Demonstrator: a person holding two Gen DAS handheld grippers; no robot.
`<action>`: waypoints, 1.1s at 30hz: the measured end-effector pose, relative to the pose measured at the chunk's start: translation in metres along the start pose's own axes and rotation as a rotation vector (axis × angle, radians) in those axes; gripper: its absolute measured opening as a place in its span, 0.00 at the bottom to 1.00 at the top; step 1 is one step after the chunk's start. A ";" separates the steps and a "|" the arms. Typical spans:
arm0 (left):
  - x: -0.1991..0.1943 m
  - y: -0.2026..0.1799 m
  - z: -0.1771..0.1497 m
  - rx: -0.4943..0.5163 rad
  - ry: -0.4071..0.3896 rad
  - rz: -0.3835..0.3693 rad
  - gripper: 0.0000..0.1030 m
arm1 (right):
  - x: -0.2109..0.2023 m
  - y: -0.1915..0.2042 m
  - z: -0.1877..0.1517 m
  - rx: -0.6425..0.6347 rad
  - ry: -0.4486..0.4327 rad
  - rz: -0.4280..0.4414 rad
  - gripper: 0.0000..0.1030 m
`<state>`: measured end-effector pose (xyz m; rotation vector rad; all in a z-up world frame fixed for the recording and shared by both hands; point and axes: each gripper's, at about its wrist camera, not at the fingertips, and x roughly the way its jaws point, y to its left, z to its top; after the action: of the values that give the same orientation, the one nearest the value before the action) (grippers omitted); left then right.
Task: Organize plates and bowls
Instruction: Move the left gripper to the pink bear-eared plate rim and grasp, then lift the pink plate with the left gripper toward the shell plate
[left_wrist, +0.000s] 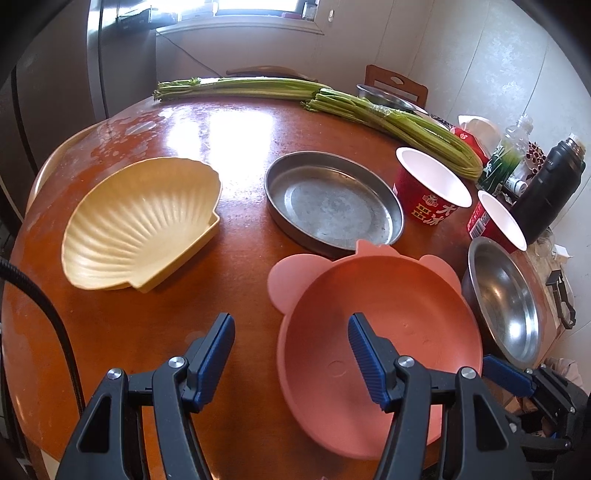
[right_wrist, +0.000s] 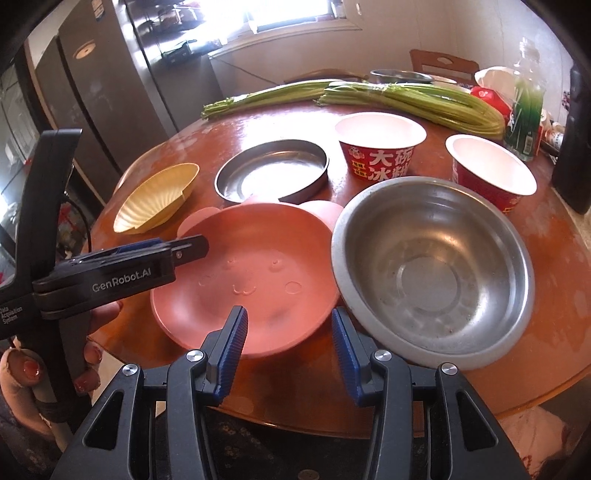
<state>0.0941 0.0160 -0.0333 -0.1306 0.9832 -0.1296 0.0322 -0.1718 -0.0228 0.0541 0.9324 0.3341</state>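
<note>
Round brown table (left_wrist: 236, 133) crowded with dishes. Nearest the front edge, a pink plate (right_wrist: 255, 266) with ear-shaped tabs, touching a steel bowl (right_wrist: 436, 266) on its right. Behind the pink plate, a shallow metal pan (left_wrist: 332, 206); off to the left, a yellow shell-shaped dish (left_wrist: 144, 229). Two red paper cups (right_wrist: 380, 144) behind the steel bowl, long green stalks (left_wrist: 391, 118) across the far side.

Left gripper (left_wrist: 291, 363) hovering over the pink plate's left rim, jaws apart, nothing between them. Right gripper (right_wrist: 290, 350) low over the near edges of plate and bowl, jaws apart and empty, pads clear of both rims.
</note>
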 end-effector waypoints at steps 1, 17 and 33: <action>0.003 0.000 0.001 -0.001 0.011 -0.007 0.62 | 0.001 0.003 0.000 -0.014 0.002 -0.002 0.48; -0.004 0.022 -0.014 0.000 0.007 0.052 0.61 | 0.016 0.050 -0.001 -0.183 0.018 0.054 0.49; -0.029 0.062 -0.035 -0.085 -0.008 0.077 0.61 | 0.030 0.085 0.005 -0.312 0.032 0.101 0.49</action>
<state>0.0526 0.0805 -0.0392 -0.1703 0.9849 -0.0165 0.0309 -0.0820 -0.0275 -0.1913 0.9019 0.5715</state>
